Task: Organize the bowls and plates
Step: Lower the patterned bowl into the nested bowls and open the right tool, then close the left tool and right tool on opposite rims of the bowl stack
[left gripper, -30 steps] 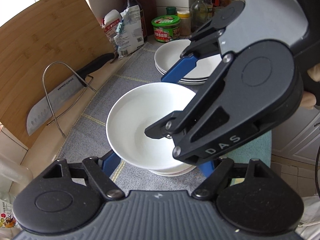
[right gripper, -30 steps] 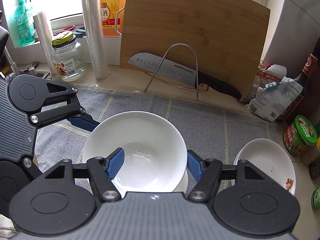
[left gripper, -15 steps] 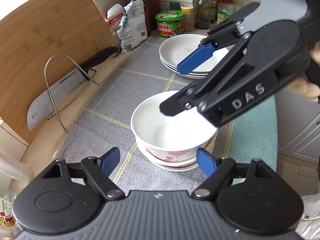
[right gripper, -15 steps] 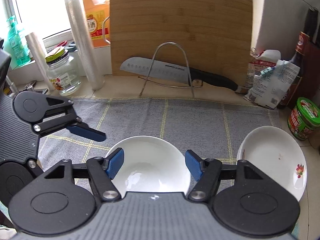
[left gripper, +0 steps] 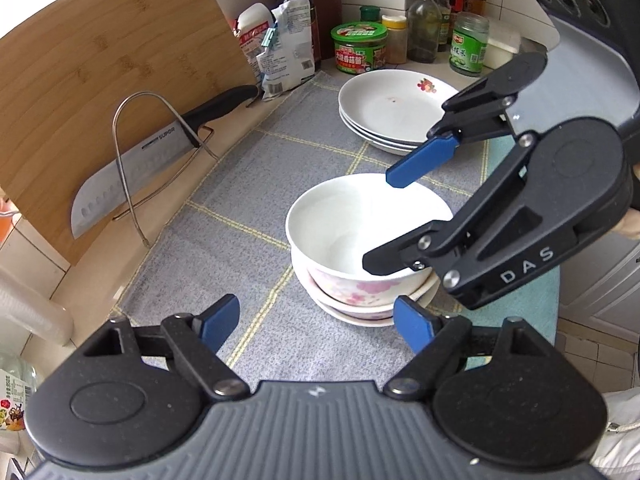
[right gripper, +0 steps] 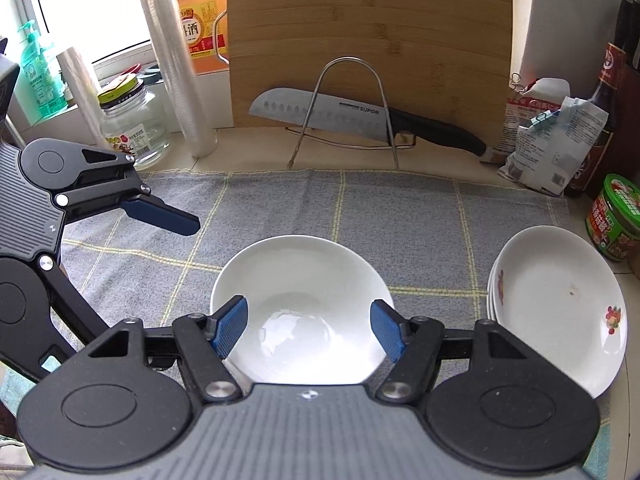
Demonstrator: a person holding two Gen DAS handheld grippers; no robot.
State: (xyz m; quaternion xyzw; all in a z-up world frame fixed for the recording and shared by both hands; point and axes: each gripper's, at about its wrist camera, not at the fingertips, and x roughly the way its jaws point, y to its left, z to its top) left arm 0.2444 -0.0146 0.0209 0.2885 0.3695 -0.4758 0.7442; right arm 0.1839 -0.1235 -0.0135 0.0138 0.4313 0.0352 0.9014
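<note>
A stack of bowls point(left gripper: 352, 304) stands on the grey checked cloth point(left gripper: 248, 184), topped by a white bowl point(left gripper: 360, 220) with pink flowers outside. My left gripper point(left gripper: 316, 324) is open just short of the stack, nothing between its pads. My right gripper point(right gripper: 308, 330) hovers over the top bowl point(right gripper: 300, 280), its blue pads wide apart and above the rim, pressing on nothing. From the left wrist it point(left gripper: 378, 222) reaches in from the right. A stack of white plates point(left gripper: 388, 104) sits farther along the cloth, to the right point(right gripper: 560, 300) in the right wrist view.
A bamboo cutting board point(right gripper: 360, 40) leans on the wall behind a knife point(right gripper: 340, 114) in a wire stand. Jars, bottles and packets point(left gripper: 358, 46) crowd the far end by the plates. A glass jar point(right gripper: 132, 120) and plastic rolls stand at the window. A teal towel point(left gripper: 520, 312) lies at the counter edge.
The top bowl, earlier raised close between my left pads, now rests on the stack. My left gripper has let go, widened and drawn back. The right gripper stays over the bowl.
</note>
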